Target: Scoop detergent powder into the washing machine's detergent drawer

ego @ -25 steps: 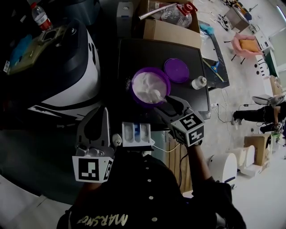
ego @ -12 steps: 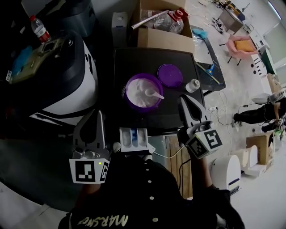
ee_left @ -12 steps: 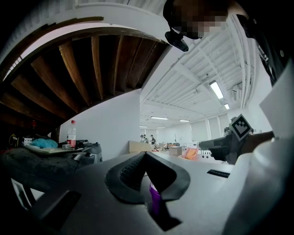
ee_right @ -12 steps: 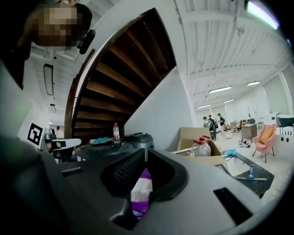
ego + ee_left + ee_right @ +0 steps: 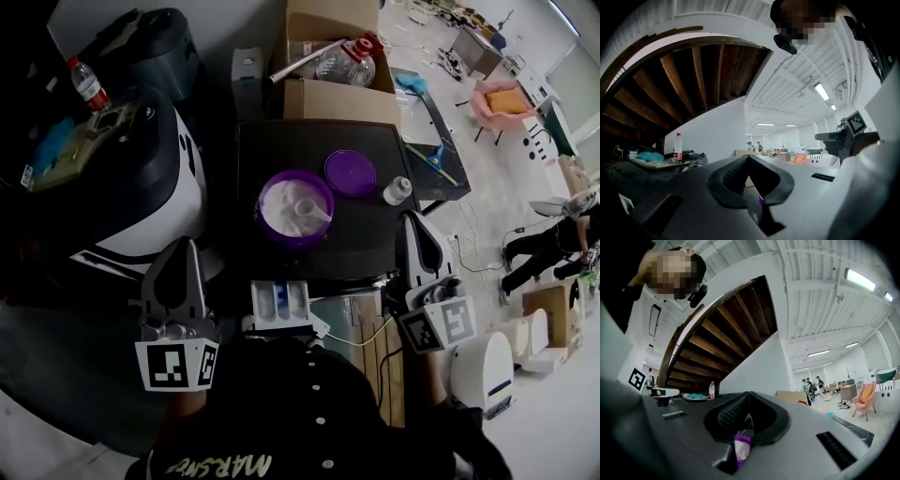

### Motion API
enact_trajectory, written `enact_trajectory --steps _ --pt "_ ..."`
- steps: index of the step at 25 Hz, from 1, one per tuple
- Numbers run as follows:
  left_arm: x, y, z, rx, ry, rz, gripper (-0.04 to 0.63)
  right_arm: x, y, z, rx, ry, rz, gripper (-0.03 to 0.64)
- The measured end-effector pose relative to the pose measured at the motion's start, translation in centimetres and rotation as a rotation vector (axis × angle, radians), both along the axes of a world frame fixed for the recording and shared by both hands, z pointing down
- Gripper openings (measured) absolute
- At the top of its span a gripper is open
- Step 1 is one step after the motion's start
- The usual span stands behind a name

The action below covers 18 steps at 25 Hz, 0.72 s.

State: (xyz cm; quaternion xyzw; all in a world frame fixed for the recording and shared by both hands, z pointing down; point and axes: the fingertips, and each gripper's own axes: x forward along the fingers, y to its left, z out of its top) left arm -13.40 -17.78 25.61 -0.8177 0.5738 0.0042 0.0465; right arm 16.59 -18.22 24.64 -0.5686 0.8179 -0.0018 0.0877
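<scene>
Detergent drawer [image 5: 281,302] nearest, just before near edge of black table [image 5: 272,141], between both tongs. Left gripper [image 5: 182,246]: jaws together, empty, left of drawer. Right gripper [image 5: 413,221]: jaws together, empty, right of table. Farther: purple bowl [image 5: 295,208] of powder on table, white scoop [image 5: 312,208] lying inside. Purple lid [image 5: 350,172] just beyond.

Bare counter [image 5: 375,246] lies open along its front edge, between the purple bowl [image 5: 263,195] and the drawer [image 5: 284,322]. The lid [image 5: 350,172] and small bottle [image 5: 397,190] stand beside the bowl. The cardboard box [image 5: 337,98] walls the back, and the washing machine [image 5: 122,187] walls the left.
</scene>
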Motion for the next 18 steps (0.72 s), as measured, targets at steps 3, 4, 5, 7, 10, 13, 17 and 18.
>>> enact_trajectory --steps 3,4,5,7,10,13,17,18 --pt "-0.1 0.1 -0.4 0.01 -0.002 -0.007 0.007 0.0 0.3 -0.2 0.007 0.01 0.004 0.028" --pt "-0.2 0.2 -0.4 0.012 -0.003 -0.009 0.007 -0.2 0.3 -0.5 0.004 0.006 0.009 0.029" --pt "-0.2 0.2 -0.4 0.013 -0.003 -0.012 0.007 -0.2 0.4 -0.6 0.0 -0.016 0.016 0.028" --pt "-0.3 0.4 -0.4 0.014 -0.003 -0.015 0.007 -0.2 0.5 -0.5 -0.002 -0.031 0.019 0.028" --pt "-0.3 0.4 -0.5 0.014 -0.003 -0.019 0.007 -0.5 0.7 0.1 0.004 0.035 0.002 0.028" --pt "-0.4 0.4 -0.6 0.016 -0.003 -0.022 0.007 -1.0 0.7 0.1 0.011 0.041 -0.017 0.028" --pt "-0.3 0.4 -0.6 0.018 -0.004 -0.022 0.006 -1.5 0.4 0.1 0.018 0.038 -0.024 0.028" --pt "-0.3 0.4 -0.6 0.018 -0.003 -0.022 0.006 -1.6 0.4 0.2 0.015 0.038 -0.025 0.028"
